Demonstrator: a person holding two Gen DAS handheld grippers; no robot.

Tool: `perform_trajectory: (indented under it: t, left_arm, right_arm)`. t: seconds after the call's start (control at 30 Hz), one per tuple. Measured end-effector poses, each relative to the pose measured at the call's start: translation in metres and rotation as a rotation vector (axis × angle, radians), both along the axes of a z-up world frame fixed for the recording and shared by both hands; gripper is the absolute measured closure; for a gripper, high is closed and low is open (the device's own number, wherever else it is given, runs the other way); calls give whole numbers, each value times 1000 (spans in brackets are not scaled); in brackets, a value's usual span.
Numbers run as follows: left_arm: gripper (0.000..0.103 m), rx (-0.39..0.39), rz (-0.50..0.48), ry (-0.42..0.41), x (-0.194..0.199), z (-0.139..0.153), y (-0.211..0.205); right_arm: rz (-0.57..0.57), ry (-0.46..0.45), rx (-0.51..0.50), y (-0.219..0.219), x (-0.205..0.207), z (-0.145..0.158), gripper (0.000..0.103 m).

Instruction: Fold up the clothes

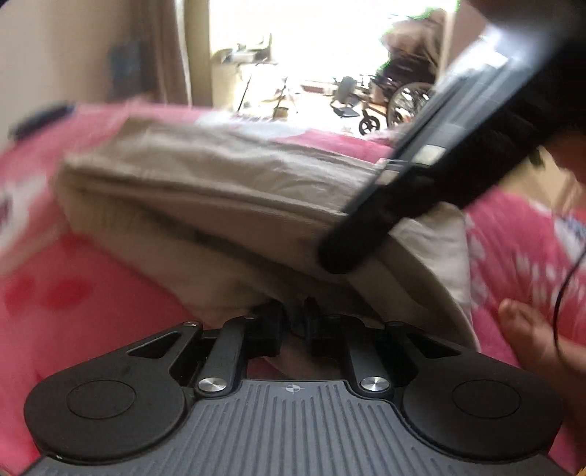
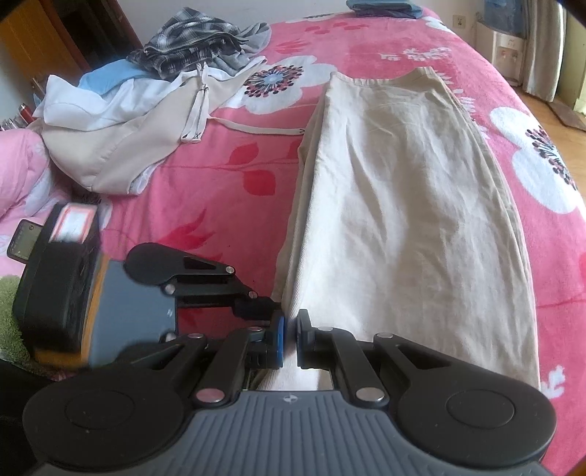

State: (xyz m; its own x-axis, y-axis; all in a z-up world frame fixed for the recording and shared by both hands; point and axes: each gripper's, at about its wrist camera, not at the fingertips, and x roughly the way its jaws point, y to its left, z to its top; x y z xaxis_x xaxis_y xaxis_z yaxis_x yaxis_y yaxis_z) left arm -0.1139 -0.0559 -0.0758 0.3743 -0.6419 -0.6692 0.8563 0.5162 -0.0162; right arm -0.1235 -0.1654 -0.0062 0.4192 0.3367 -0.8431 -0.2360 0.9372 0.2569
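Note:
A beige garment (image 2: 403, 201) lies lengthwise on the pink flowered bedspread (image 2: 219, 190), folded along its left edge. My right gripper (image 2: 289, 337) is shut on its near end, with cloth pinched between the blue pads. My left gripper (image 2: 273, 304) comes in from the left, rolled on its side, its tips at the same folded edge. In the blurred left wrist view the beige garment (image 1: 219, 183) drapes over my left gripper (image 1: 293, 315) and hides its tips, so a grip cannot be made out. The right gripper (image 1: 340, 252) reaches in there from the upper right onto the cloth.
A pile of unfolded clothes (image 2: 146, 91) lies at the bed's far left, with a folded blue item (image 2: 381, 5) at the far edge. A bare foot (image 1: 527, 329) rests on the bed beside the garment. A wheelchair (image 1: 395, 99) stands beyond the bed.

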Motion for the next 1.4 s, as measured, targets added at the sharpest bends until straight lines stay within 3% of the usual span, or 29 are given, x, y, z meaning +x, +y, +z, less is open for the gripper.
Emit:
perform_trajectory:
  t: [0.07,0.27,0.37,0.5,0.77,0.87,1.07,1.17,1.2,1.3,1.4]
  left_arm:
    - [85,-27,11,38,4,2,5]
    - [84,-142,85,238,27,0,24]
    - [84,-145,27,221,14,3,21]
    - [84,-93,-38,181,-1,-2,14]
    - [84,-46,-104,219,-8,2,29]
    - [84,-33,-134,266,3,6,40]
    - [84,-154,30,337,48,20,83]
    - [84,-260,185,402,71,21,99]
    - [84,-281,220,415,76,22,102]
    - [84,-300,254,423,80,21,101]
    - [84,-303,244,426,75,23,98]
  right_arm:
    - [-3,3,3,0,0,0,97]
    - [4,12,19,-1,2,-3,96]
    - [10,15,28,-1,3,-4,96]
    - [53,26,39,1,6,-7,96]
    - [244,28,-44,25,15,-27,96]
    - [264,43,-75,25,17,-36,96]
    - [290,27,-87,27,13,-39,96]
    - [326,-5,-126,34,5,-39,91]
    - [332,-11,-132,35,3,-40,83]
    - [337,-13,-96,39,-3,-34,58]
    - [347,-2,-62,40,-19,-27,56]
